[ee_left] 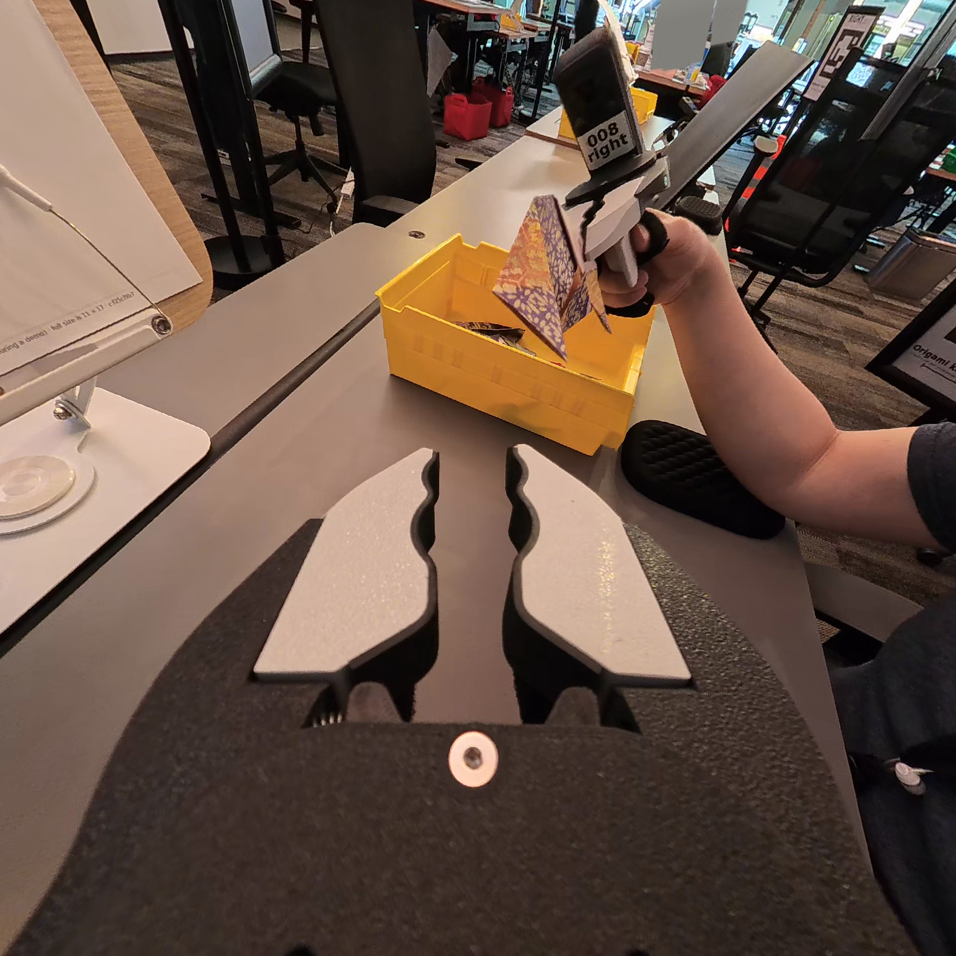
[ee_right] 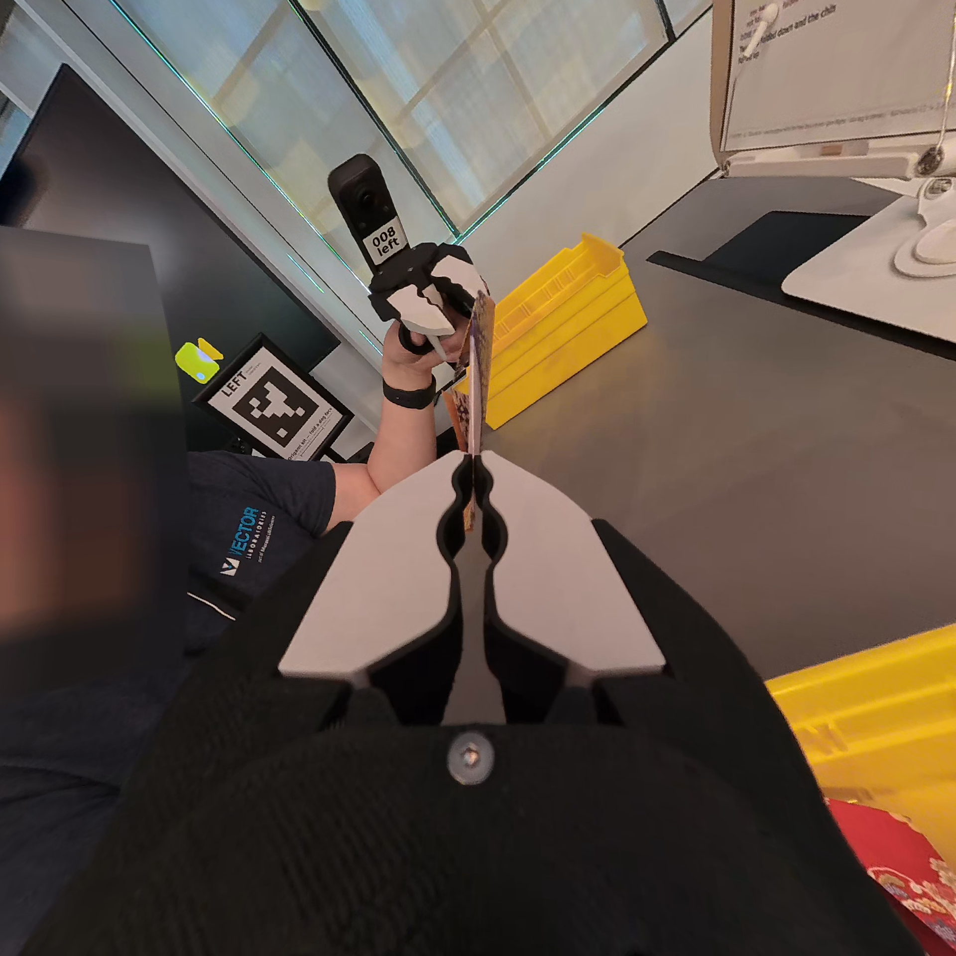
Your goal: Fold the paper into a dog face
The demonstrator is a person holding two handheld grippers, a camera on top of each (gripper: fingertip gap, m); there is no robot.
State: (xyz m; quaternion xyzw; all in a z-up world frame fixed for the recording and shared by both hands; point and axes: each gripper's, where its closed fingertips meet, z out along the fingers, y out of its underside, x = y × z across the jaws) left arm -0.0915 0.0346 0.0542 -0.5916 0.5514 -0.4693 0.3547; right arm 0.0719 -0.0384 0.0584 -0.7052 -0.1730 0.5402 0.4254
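The folded paper (ee_left: 538,279) is patterned purple, orange and gold, creased into a pointed shape. My right gripper (ee_left: 587,227) is shut on its edge and holds it in the air above a yellow bin (ee_left: 496,383). In the right wrist view the paper (ee_right: 478,362) stands edge-on, pinched between the closed tips of my right gripper (ee_right: 473,460). My left gripper (ee_left: 472,455) is open and empty, low over the grey table (ee_left: 310,414), in front of the bin. It also shows in the right wrist view (ee_right: 432,300), held up to the left of the paper.
The yellow bin holds several folded papers (ee_left: 491,331). A black wrist rest (ee_left: 693,481) lies right of it. A white stand with a sheet (ee_left: 93,445) is at the left. A second yellow bin (ee_right: 564,326) and red patterned paper (ee_right: 915,879) show in the right wrist view. The gap from one gripper's tips to the other's is roughly 20 cm.
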